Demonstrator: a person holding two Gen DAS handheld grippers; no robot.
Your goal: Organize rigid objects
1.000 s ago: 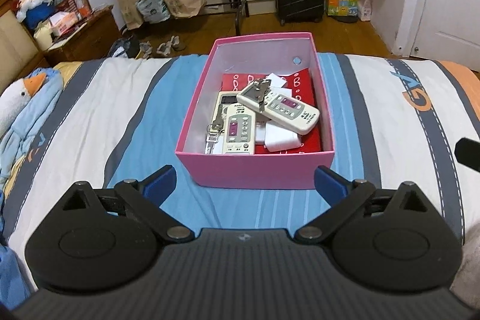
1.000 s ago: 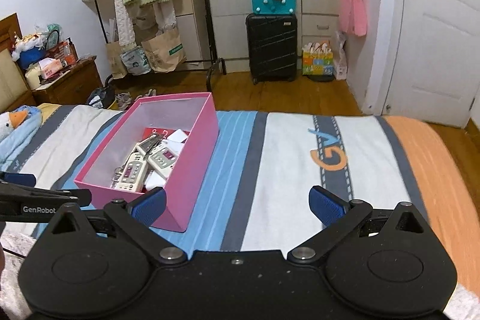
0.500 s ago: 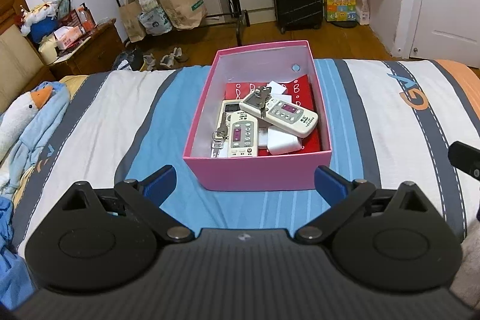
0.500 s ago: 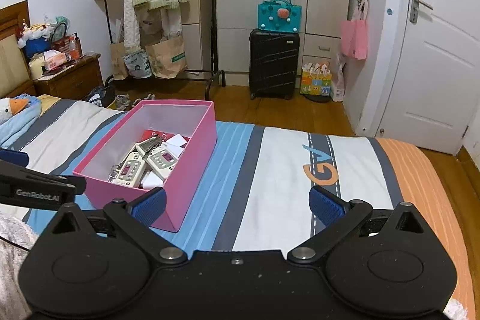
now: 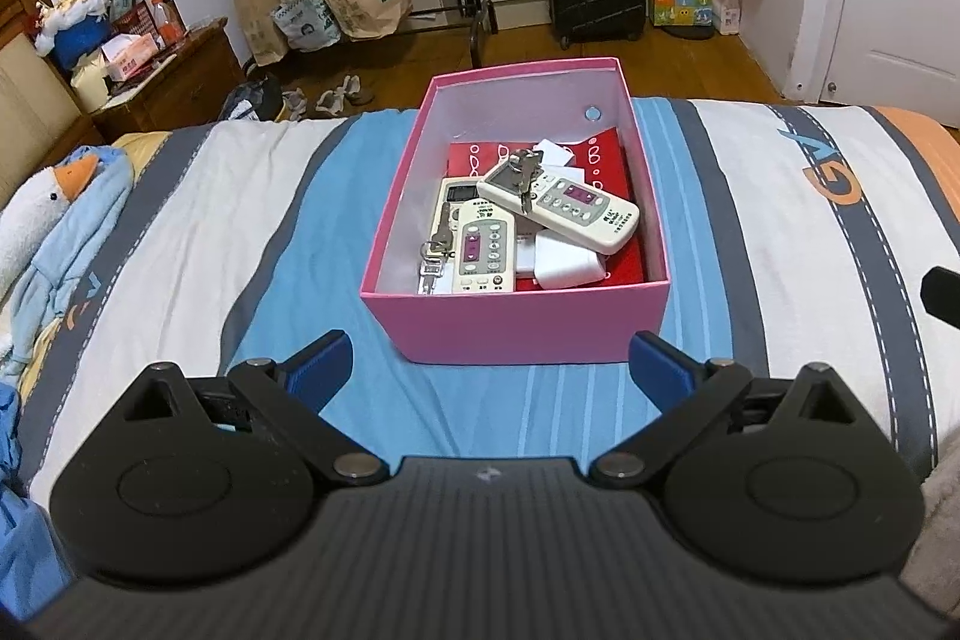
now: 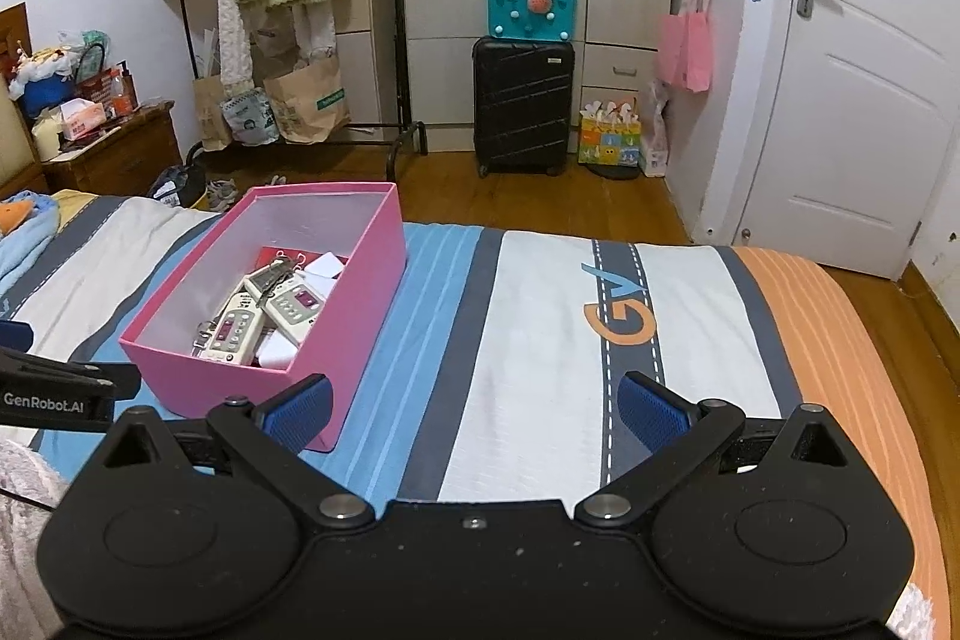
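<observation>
Scene: pink box [image 5: 516, 334] sits on the striped bed [image 5: 180, 232], all loose items inside it.
Contents: two remotes [image 5: 561, 205], two key bunches [image 5: 521, 172], white adapter [image 5: 567, 265], red card [image 5: 612, 154] underneath.
Left fingers: my left gripper [image 5: 489, 361] is spread wide, empty, held just short of the box's near wall.
Right fingers: my right gripper [image 6: 474, 403] is also spread wide, empty, over bare bed to the right of the box [image 6: 360, 316].
Task state: I judge the sorting nearly done or done; nothing rigid lies loose on the bed in either view.
Step in hand: looks like a check or a reach back to the box, can't tell which.
How to do it well: if I tidy inside, come in from above with the left, go for the top remote first since it lies tilted across the pile with keys on it.
Caution: keys on that remote will slide off if I tilt it; pinch across the remote's narrow sides, lift level.
Box: thin walls, likely cardboard; don't push the near wall or it shifts on the soft bedding.
Writing: "GenRobot.AI" on the left tool [image 6: 45, 403] seen from the right view.
Writing 2: orange "GV"-like logo [image 6: 621, 319] on the bedding.
Remote labels: small print, too tiny to read.
</observation>
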